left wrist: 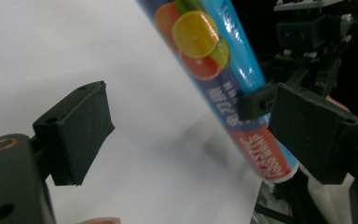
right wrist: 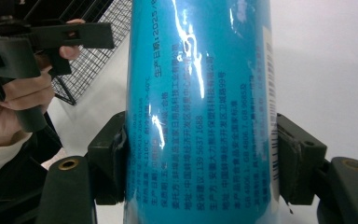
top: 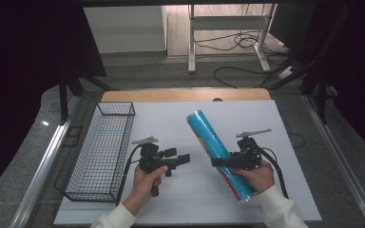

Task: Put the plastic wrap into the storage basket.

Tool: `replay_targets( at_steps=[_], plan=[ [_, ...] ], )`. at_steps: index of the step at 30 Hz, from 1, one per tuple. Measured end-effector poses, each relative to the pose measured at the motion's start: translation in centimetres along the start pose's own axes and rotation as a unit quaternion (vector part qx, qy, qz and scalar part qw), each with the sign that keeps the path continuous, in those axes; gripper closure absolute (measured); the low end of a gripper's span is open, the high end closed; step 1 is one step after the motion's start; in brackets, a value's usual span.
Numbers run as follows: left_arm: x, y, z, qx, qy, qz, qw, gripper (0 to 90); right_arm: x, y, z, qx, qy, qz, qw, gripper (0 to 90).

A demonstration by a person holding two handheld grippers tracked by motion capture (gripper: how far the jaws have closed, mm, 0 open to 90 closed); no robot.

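Observation:
A long blue tube of food wrap (top: pixel 203 129) with citrus fruit printed on it is held slantwise above the white table (top: pixel 161 118). My right gripper (top: pixel 217 162) is shut on it near its lower end; in the right gripper view both pads press the tube (right wrist: pixel 200 70) from either side. My left gripper (top: pixel 184 159) is held to the left of the tube, apart from it, pointing right. Its jaws stand open in the left gripper view with only bare table between them (left wrist: pixel 191 135). The tube (left wrist: pixel 205 46) shows just beyond.
A black wire basket (top: pixel 100 152) stands along the table's left side, seemingly with nothing in it, and its mesh (right wrist: pixel 98 28) shows behind the left hand. A wooden strip edges the table's far side. Cables and desk legs lie on the floor beyond.

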State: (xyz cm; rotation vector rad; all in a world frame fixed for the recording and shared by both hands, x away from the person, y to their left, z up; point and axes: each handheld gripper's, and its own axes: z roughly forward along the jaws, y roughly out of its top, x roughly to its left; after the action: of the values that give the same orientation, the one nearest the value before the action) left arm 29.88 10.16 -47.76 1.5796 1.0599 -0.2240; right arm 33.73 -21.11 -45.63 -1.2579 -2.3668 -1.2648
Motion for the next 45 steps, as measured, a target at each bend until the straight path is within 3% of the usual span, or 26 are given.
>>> replay_targets(
  at_steps=[10, 19, 28, 34, 40, 45],
  plan=[
    [0.8, 0.0, 1.9, -0.003, -0.045, -0.030, 0.9985, 12.0, 1.7, -0.1, 2.1, 0.004, 0.012, -0.019, 0.9997, 32.0],
    [1.0, -0.1, 2.8, -0.008, -0.067, -0.048, 0.9966, 9.2, 3.3, -0.4, 3.6, -0.011, 0.030, -0.034, 0.9989, 32.0],
    [1.3, -0.2, 3.4, -0.002, -0.078, -0.056, 0.9954, 16.5, 4.6, -0.7, 4.9, -0.011, 0.047, -0.054, 0.9974, 31.9],
    [1.5, -0.1, 3.1, 0.007, -0.076, -0.068, 0.9948, 23.7, 4.8, -0.9, 5.4, -0.010, 0.047, -0.054, 0.9974, 31.8],
    [1.3, -0.1, 2.8, 0.004, -0.066, -0.058, 0.9961, 27.9, 4.8, -1.2, 6.2, -0.006, 0.060, -0.042, 0.9973, 30.9],
    [1.5, 0.2, 2.3, 0.004, -0.090, -0.085, 0.9923, 30.8, 5.2, -1.3, 6.3, -0.015, 0.076, -0.040, 0.9961, 21.2]
  ],
)
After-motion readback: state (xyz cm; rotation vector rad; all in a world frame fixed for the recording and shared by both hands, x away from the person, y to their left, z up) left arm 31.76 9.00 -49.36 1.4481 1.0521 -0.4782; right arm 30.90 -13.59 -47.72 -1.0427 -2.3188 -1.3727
